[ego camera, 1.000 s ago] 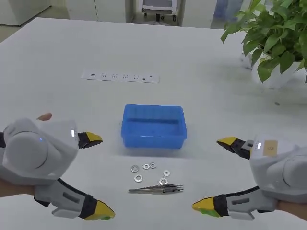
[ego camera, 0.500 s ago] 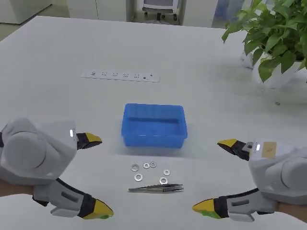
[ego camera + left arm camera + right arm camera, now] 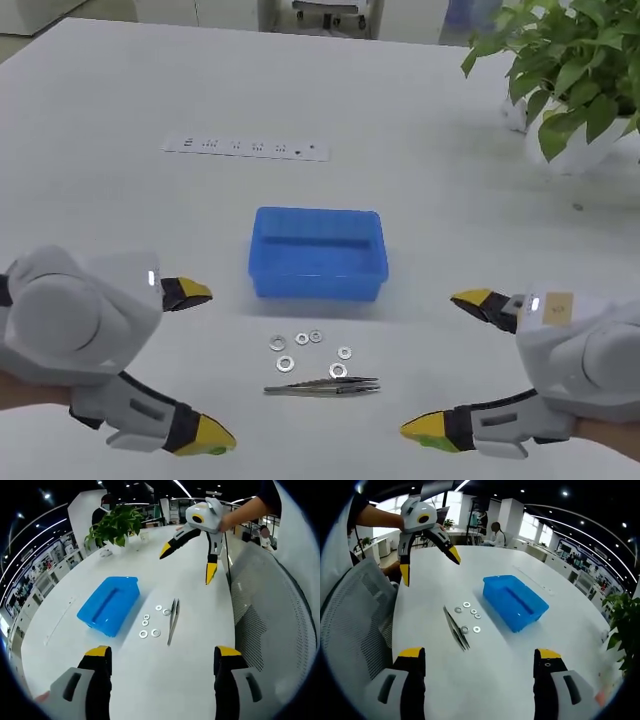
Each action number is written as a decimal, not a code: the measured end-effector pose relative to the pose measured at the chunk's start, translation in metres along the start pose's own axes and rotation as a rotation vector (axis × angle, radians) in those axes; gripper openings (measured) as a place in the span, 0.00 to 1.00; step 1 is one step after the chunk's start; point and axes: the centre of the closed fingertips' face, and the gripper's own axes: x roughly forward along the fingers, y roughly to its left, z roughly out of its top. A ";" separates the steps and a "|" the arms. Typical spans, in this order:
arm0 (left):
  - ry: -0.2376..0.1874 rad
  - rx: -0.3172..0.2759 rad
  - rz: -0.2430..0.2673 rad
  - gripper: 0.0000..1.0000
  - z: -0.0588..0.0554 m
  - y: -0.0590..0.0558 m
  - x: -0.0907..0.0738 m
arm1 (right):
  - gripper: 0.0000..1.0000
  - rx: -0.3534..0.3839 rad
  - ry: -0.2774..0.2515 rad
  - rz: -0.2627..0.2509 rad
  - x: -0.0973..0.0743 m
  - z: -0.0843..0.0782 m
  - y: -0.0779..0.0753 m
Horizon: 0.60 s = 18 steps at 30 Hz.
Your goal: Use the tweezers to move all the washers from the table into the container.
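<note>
The left hand-held gripper (image 3: 205,364) is held low on the left. Its 2 yellow-tipped jaws are spread wide, 1 farther from the person and 1 nearer, with the tips pointing inward. The right hand-held gripper (image 3: 443,364) mirrors it on the right, its 2 jaws just as wide apart and tips pointing toward the left one. Both are held aloft, well apart, with nothing between the jaws. In the left gripper view a bare forearm (image 3: 245,511) reaches to the right one.

Blue container (image 3: 318,255), silver washers (image 3: 302,339), silver tweezers (image 3: 322,386), white table (image 3: 120,90), yellow-tipped left tool (image 3: 207,364), yellow-tipped right tool (image 3: 437,364)
</note>
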 end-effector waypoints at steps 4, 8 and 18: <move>0.002 0.011 0.005 0.86 -0.002 0.001 0.003 | 0.88 0.000 0.009 0.003 0.002 -0.003 -0.001; 0.000 -0.004 0.012 0.86 -0.005 0.006 0.007 | 0.86 0.003 0.013 0.005 0.004 -0.004 -0.003; 0.001 -0.022 -0.009 0.68 -0.013 0.006 0.019 | 0.74 0.010 0.013 0.049 0.018 -0.003 0.003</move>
